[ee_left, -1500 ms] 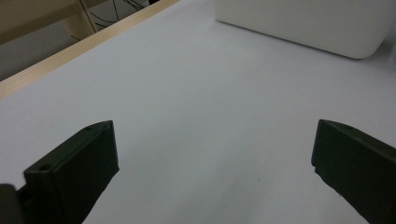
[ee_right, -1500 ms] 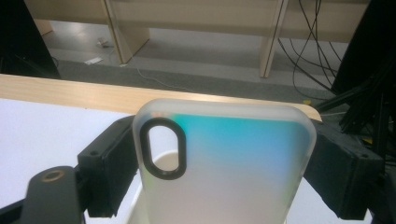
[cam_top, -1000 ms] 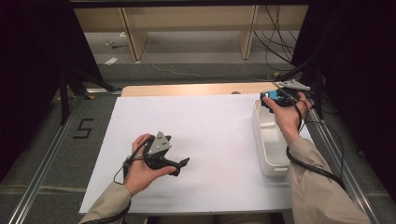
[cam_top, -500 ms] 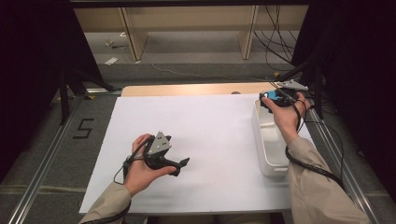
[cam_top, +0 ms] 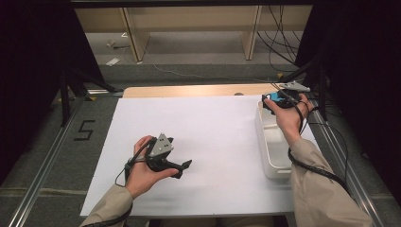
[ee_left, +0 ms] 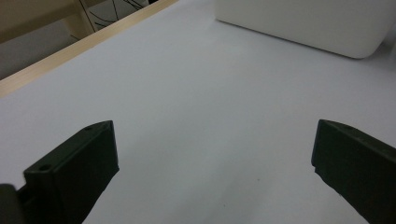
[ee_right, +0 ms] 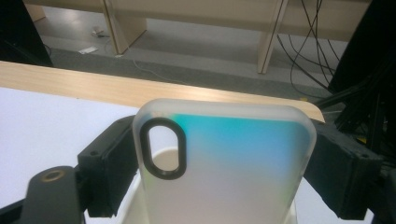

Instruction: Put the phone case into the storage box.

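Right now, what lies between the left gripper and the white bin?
Nothing: in the high view, bare white tabletop separates the left gripper from the bin.

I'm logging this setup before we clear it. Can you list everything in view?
Translucent phone case with a blue-green tint and a black-ringed camera cutout: one, held upright between the right gripper's jaws, above the tub.
White plastic tub: one, at the table's right edge.
White table sheet: one, covering the tabletop.
Pale wooden table edge: one, along the far side.
Black cables: several, on the floor beyond.
Left gripper: black, jaws open, low over the sheet.
Right gripper: black, shut on the case.
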